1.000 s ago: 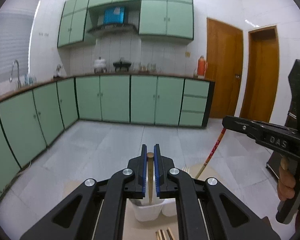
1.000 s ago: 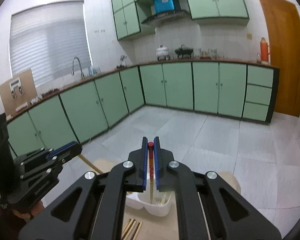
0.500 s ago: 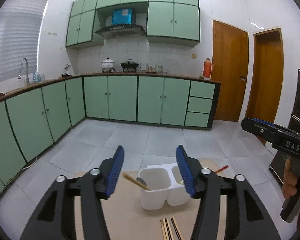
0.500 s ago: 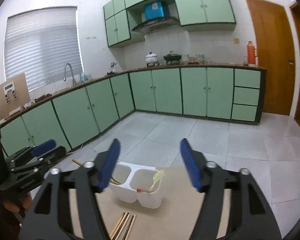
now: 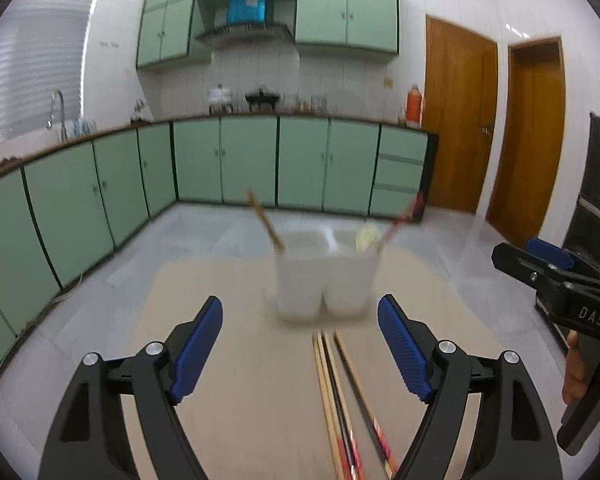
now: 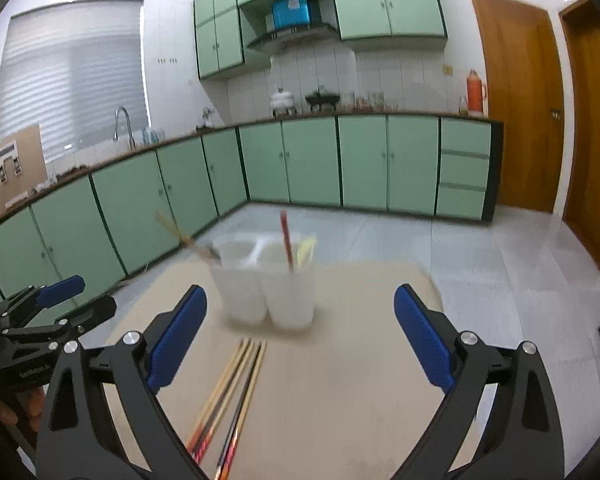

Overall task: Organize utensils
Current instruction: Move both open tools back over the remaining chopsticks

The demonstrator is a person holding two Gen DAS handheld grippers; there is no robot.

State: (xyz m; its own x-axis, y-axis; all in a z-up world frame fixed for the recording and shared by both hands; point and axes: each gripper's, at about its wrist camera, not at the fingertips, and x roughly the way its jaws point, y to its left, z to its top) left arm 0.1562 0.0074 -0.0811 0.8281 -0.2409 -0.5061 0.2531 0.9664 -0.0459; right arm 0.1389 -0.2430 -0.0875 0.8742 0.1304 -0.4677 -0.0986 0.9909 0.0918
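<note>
White two-compartment holder (image 5: 327, 280) sits on tan table (image 5: 220, 344), toward the far edge, roughly centred ahead of both grippers. Blurred in both views, so rim detail and contents are hard to read. Wooden-handled utensil (image 5: 266, 222) leans out of the left compartment; its lower end is hidden inside. Red chopstick (image 5: 400, 220) leans from the right compartment, next to a pale yellowish item (image 5: 367, 236) too smeared to identify. In the right wrist view the same holder (image 6: 266, 280) shows the red chopstick (image 6: 286, 240) near upright.

Loose chopsticks (image 5: 340, 400) lie on the table just in front of the holder, a bundle running toward the camera; near ends are cut off by the lower frame edge. Count unclear from blur. Same bundle (image 6: 232, 396) in the right view, angled slightly left.

Left gripper (image 5: 300, 356) jaws spread wide, nothing between them, above the bundle. Right gripper (image 6: 300, 336) also spread wide and empty, over the table before the holder. Right gripper body visible at the right edge of the left view, partly cut off; hand only partly seen.

Bare table surface either side of the holder and bundle. Table's far rounded edge just behind the holder; tiled floor (image 6: 480, 248) beyond, green cabinets (image 5: 260, 160) well apart.
</note>
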